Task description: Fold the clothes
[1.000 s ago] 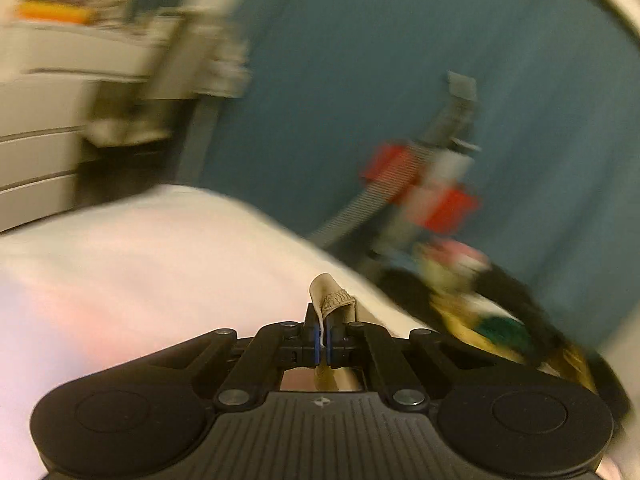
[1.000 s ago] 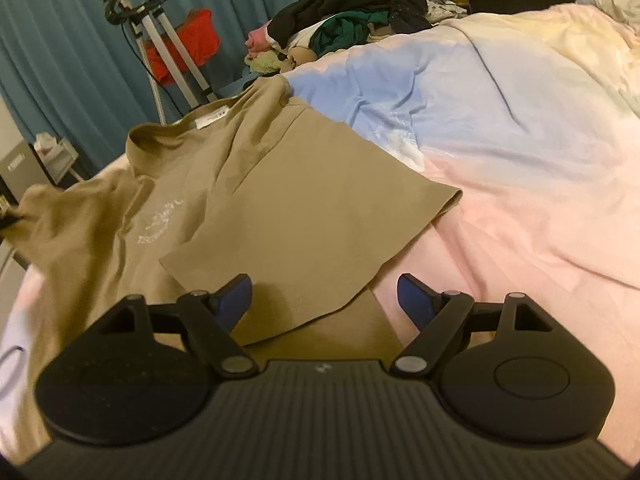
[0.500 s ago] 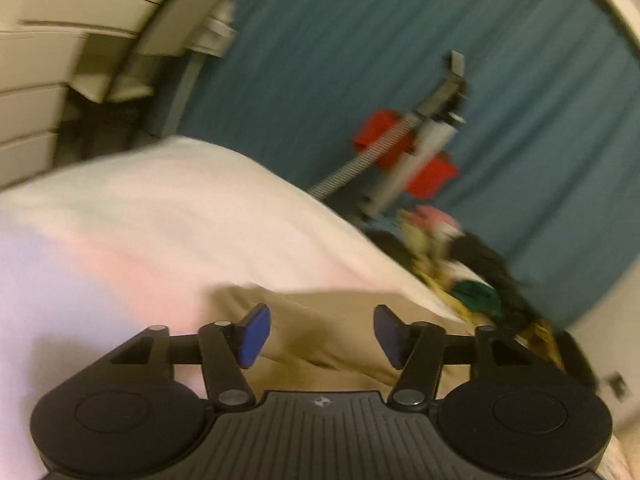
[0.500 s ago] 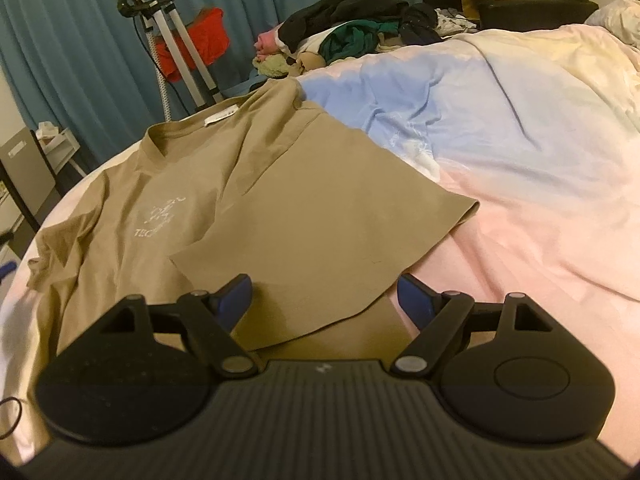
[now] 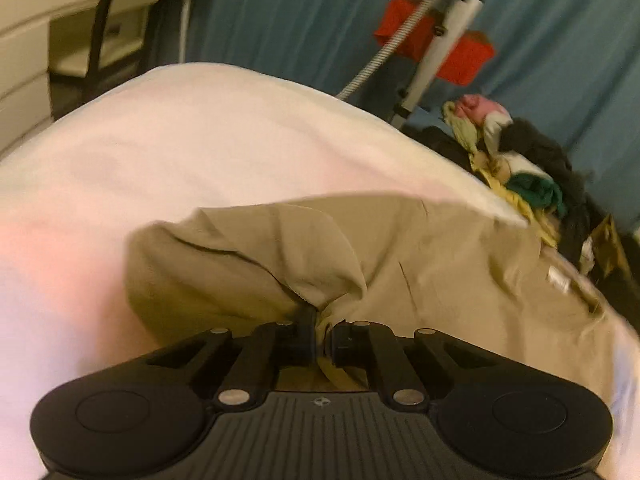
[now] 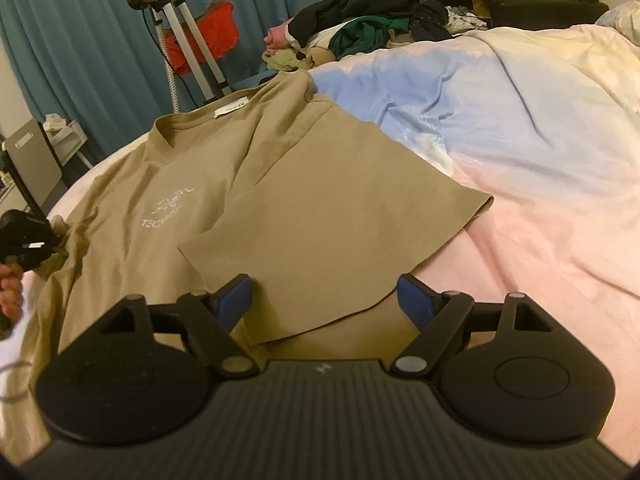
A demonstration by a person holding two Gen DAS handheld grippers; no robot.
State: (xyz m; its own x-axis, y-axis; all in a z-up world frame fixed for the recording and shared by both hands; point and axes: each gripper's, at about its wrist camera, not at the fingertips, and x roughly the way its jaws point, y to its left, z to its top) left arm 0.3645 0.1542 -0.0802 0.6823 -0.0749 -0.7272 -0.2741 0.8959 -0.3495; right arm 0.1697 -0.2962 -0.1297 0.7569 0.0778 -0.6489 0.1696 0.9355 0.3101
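The left gripper (image 5: 321, 334), open 0.5 s ago, has now pinched the tan T-shirt's (image 6: 280, 208) sleeve; the right gripper (image 6: 325, 296) hovers wide; sleeve fold-in likely follows.

We count one tan T-shirt (image 6: 248, 184), one clothes pile (image 6: 360, 24) at twelve o'clock, two grippers (image 6: 324, 300) (image 5: 322, 330).

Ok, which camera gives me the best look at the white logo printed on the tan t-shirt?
The right wrist view. There the tan t-shirt lies spread on the bed, and its white logo faces the camera, left of the folded-over part. The left wrist view shows only bunched shirt fabric pinched in the left gripper; no logo.
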